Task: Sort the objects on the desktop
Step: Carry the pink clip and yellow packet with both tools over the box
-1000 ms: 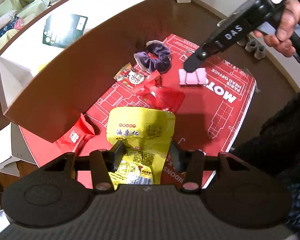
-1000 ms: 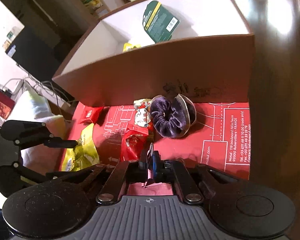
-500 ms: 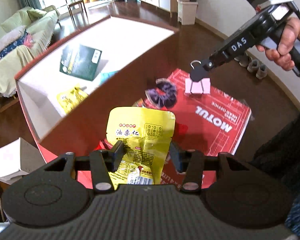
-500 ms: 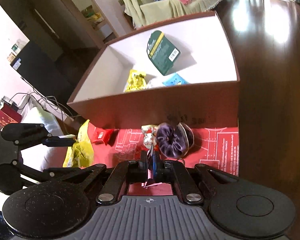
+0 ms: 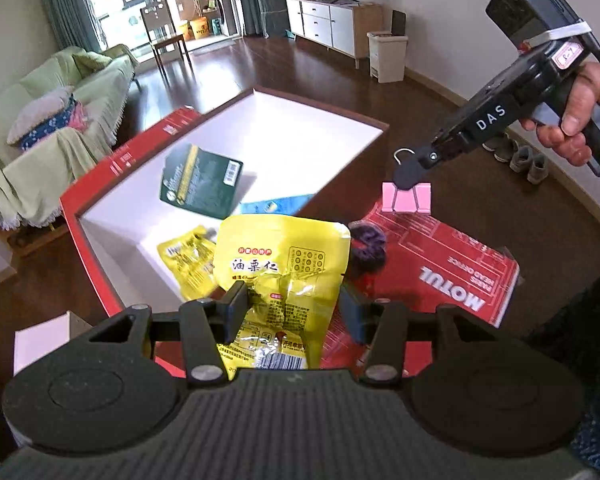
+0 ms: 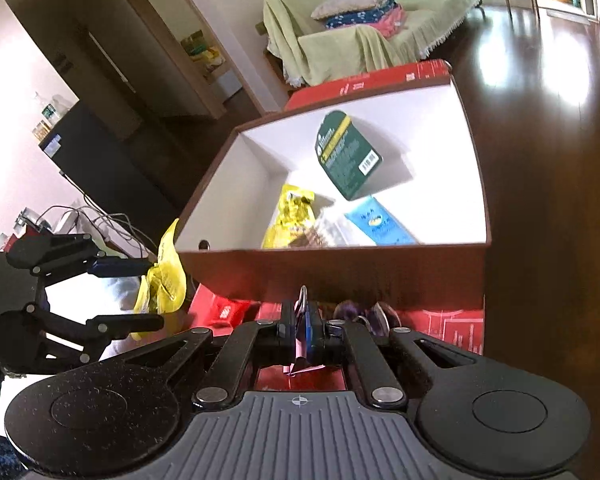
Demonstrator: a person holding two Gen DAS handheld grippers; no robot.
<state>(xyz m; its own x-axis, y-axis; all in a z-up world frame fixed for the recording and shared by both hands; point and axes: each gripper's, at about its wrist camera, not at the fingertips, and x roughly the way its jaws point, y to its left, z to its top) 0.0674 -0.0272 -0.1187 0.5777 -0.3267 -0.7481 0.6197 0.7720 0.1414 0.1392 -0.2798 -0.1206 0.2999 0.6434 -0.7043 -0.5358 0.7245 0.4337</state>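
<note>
My left gripper is shut on a yellow snack packet and holds it in the air over the near wall of the brown box. In the right wrist view the same left gripper and yellow snack packet hang left of the brown box. My right gripper is shut on a pink binder clip. From the left wrist view, the right gripper holds the pink binder clip above the red mat, beside the box's right corner.
A dark green packet, a blue packet and a second yellow packet lie in the box. A purple scrunchie and a red candy packet lie on the mat. A small white carton sits left.
Both grippers have risen from the mat with their loads. The snack packet and the clip now hang at about the box rim's height, and the box's inside has come into view.
</note>
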